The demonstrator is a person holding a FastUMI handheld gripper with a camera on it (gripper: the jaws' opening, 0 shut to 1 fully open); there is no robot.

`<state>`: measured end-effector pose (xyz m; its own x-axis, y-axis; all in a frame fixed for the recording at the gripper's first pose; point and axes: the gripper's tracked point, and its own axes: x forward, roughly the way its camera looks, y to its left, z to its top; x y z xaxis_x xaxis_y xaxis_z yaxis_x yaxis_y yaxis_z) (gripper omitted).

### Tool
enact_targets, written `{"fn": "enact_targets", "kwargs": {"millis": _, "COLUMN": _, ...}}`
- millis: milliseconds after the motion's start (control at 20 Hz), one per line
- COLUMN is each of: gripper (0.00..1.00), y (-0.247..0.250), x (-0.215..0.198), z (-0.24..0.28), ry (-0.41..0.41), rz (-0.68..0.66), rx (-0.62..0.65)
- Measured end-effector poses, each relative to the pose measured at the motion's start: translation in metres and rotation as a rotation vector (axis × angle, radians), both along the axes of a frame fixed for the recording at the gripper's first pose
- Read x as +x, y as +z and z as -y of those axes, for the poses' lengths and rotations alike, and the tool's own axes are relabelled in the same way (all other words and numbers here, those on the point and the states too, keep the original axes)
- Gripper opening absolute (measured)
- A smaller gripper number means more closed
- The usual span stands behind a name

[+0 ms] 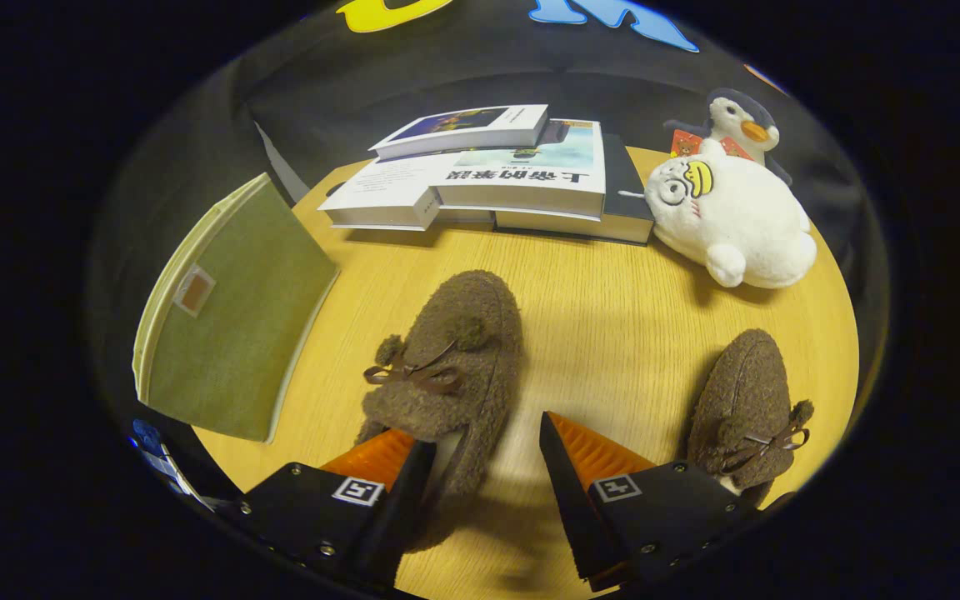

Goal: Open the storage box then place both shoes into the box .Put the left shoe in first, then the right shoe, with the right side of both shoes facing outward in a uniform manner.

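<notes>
Your gripper (480, 458) hangs wide open over the wooden table (613, 300), gripping nothing; the near fuzzy shoe (451, 367) sits right at your left finger, its heel end between the fingers and partly under that finger, its long axis running straight ahead away from you. The other shoe (747, 408) lies off beyond your right finger, well apart. The green storage box (230, 317) stands to the left, just beside the near shoe, apparently not opened yet, so my call is swing left first.
</notes>
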<state>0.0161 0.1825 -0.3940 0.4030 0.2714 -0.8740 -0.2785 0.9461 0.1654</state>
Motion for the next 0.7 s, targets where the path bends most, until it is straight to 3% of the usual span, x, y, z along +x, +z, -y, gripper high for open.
{"fn": "enact_targets", "kwargs": {"millis": 100, "gripper": 0.66, "y": -0.009, "x": 0.002, "z": -0.008, "ry": -0.007, "rz": -0.036, "rx": 0.038}}
{"fn": "enact_targets", "kwargs": {"millis": 250, "gripper": 0.32, "y": -0.007, "x": 0.003, "z": -0.015, "ry": -0.010, "rz": -0.061, "rx": 0.071}}
{"fn": "enact_targets", "kwargs": {"millis": 400, "gripper": 0.01, "y": -0.006, "x": 0.007, "z": -0.003, "ry": -0.105, "rz": -0.070, "rx": 0.047}}
{"fn": "enact_targets", "kwargs": {"millis": 700, "gripper": 0.00, "y": 0.040, "x": 0.005, "z": -0.004, "ry": -0.150, "rz": -0.094, "rx": 0.118}}
